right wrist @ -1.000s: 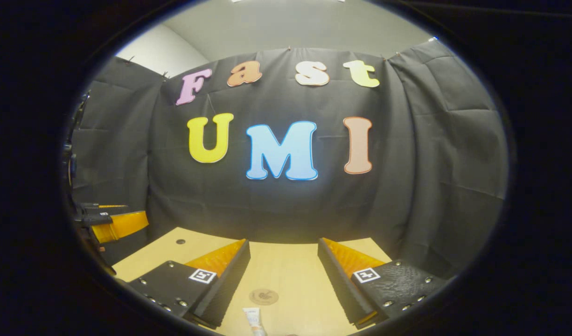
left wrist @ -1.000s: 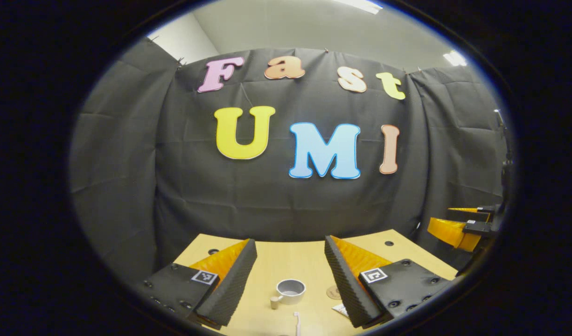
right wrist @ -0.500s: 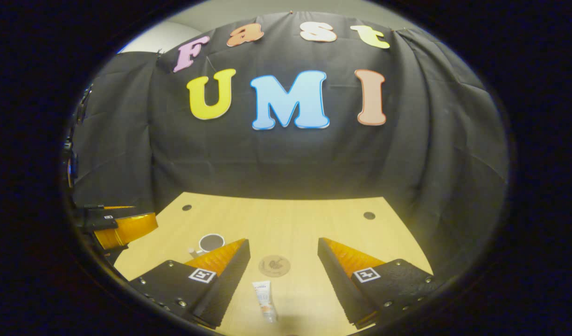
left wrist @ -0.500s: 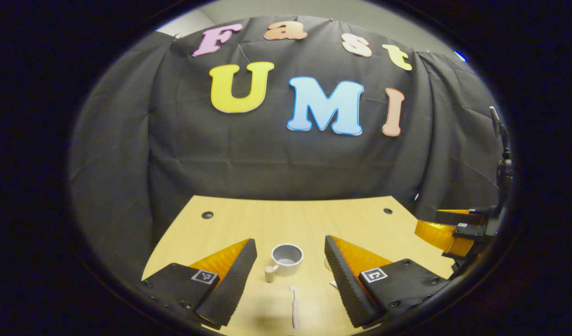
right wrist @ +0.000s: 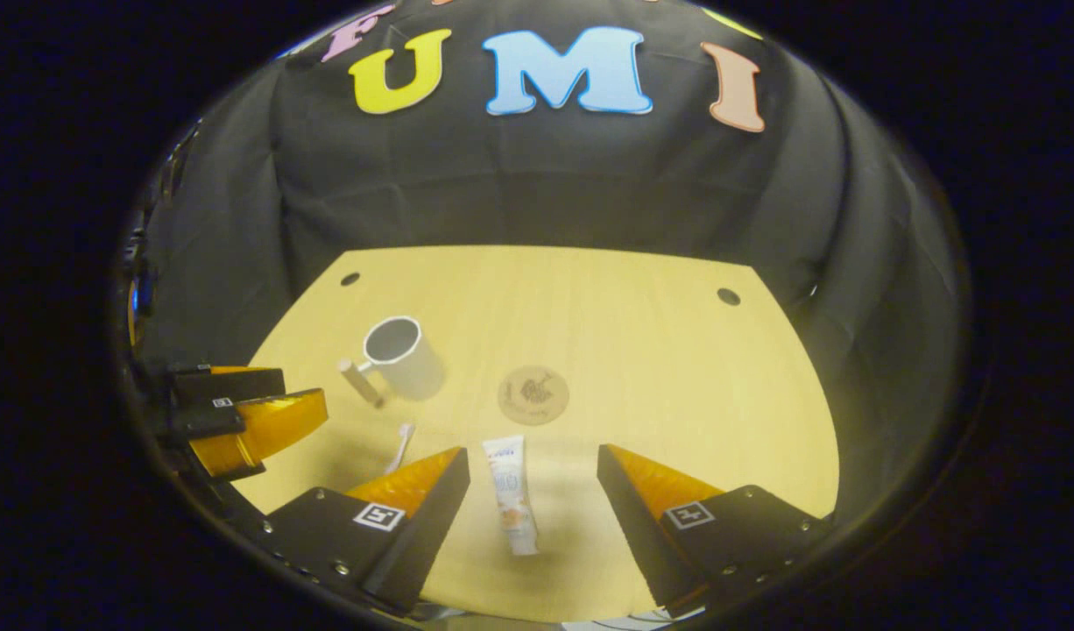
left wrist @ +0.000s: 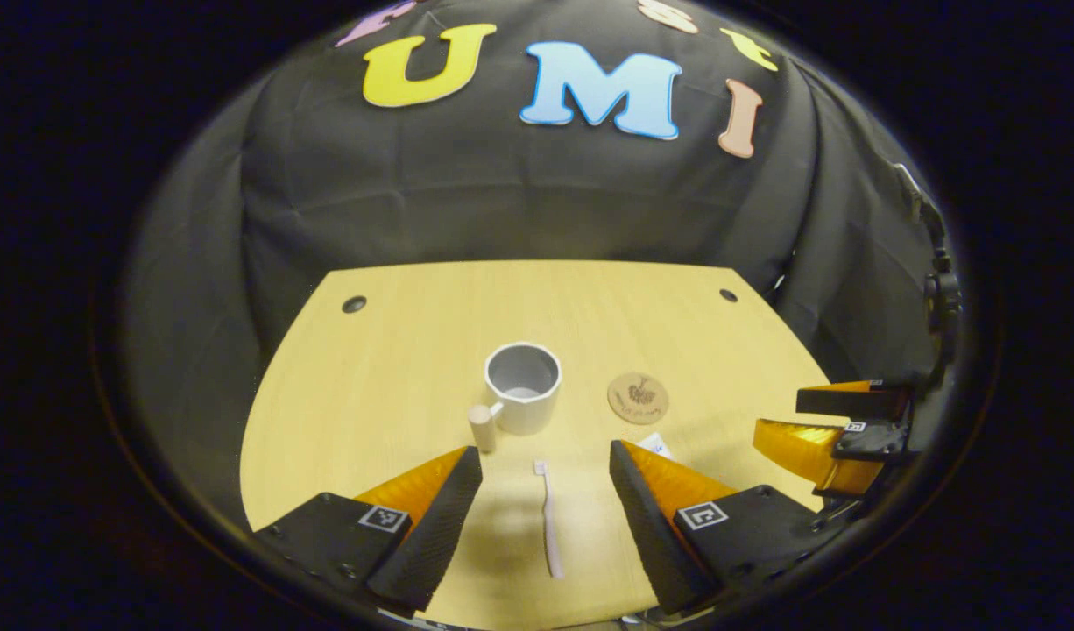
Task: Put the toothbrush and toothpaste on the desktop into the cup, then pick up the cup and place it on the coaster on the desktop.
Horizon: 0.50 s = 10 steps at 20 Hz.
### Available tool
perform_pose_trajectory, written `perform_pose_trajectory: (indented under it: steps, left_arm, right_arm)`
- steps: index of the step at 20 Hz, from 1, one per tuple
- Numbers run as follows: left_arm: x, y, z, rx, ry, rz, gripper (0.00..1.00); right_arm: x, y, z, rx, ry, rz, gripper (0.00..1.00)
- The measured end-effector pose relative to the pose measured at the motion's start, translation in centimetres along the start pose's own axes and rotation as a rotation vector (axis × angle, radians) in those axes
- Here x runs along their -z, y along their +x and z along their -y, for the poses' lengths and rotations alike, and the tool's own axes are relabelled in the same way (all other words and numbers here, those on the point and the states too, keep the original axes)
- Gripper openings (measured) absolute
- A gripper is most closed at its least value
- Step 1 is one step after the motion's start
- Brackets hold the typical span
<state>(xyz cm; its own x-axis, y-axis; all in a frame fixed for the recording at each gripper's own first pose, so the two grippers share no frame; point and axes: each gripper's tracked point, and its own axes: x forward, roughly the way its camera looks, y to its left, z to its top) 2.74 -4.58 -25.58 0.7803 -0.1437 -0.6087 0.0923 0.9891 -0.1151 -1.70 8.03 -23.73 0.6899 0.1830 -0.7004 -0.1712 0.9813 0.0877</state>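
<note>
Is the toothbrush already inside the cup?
No, the toothbrush lies flat on the desk, in front of the empty cup.

A staged recording booth — black cloth wall [left wrist: 519,202] behind a bare wooden desktop [right wrist: 642,333] with cable holes.

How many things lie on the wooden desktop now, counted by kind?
White cup with a wooden handle: 1
White toothbrush: 1
White toothpaste tube: 1
Round brown coaster: 1
Total: 4
</note>
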Motion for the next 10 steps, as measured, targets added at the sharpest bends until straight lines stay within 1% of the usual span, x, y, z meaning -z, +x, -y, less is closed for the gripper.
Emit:
perform_pose_trajectory:
  steps: [1,3,4,5,6,10]
  left_arm:
    - [0.9,0.7,0.1,0.002,-0.007,-0.04,1.0]
    - [4.0,2.4,-0.4,-0.005,-0.03,-0.162,0.91]
    - [4.7,3.2,-0.6,-0.002,-0.041,-0.195,0.93]
    - [5.2,3.7,-0.7,-0.002,-0.051,-0.222,0.98]
    - [6.1,4.1,-0.9,-0.004,-0.06,-0.248,0.97]
    - [9.3,5.8,-1.8,-0.031,-0.08,-0.348,0.97]
  right_arm:
    - [1.2,0.8,-0.1,-0.007,-0.006,-0.047,0.92]
    - [2.7,1.9,-0.3,-0.012,-0.017,-0.115,0.92]
    - [3.5,2.6,-0.4,-0.014,-0.023,-0.146,0.92]
    - [4.4,3.2,-0.6,-0.019,-0.03,-0.182,0.94]
    - [4.9,3.7,-0.7,-0.02,-0.036,-0.206,0.91]
    - [6.7,5.8,-0.9,-0.021,-0.06,-0.273,0.89]
